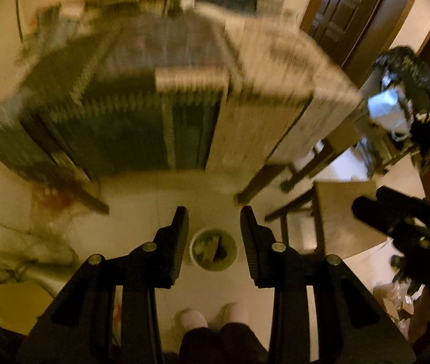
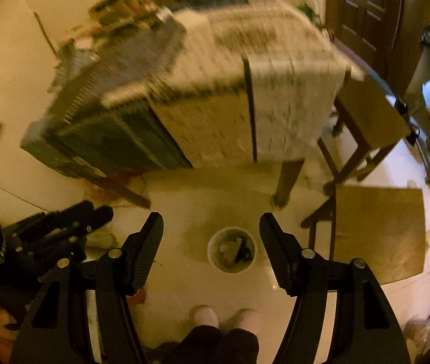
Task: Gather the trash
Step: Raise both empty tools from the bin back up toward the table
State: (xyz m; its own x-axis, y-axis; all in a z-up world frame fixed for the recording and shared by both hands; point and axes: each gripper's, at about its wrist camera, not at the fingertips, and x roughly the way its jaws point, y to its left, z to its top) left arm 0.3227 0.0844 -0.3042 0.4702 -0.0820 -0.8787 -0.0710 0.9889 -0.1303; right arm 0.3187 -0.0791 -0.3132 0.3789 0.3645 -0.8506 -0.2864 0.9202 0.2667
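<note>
Both the left gripper (image 1: pixel 214 212) and right gripper (image 2: pixel 212 218) hang above the trash bin (image 2: pixel 232 249), jaws apart and empty. The bin sits on the floor near the table (image 2: pixel 230 97).

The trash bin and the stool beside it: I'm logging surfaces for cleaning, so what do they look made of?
The trash bin looks like pale, matte plastic: a thin, smooth round rim, though the blur leaves it open. The stool seems wooden, with dark brown legs and a lighter flat tan seat; whether that seat is bare wood or covered I cannot tell.
</note>
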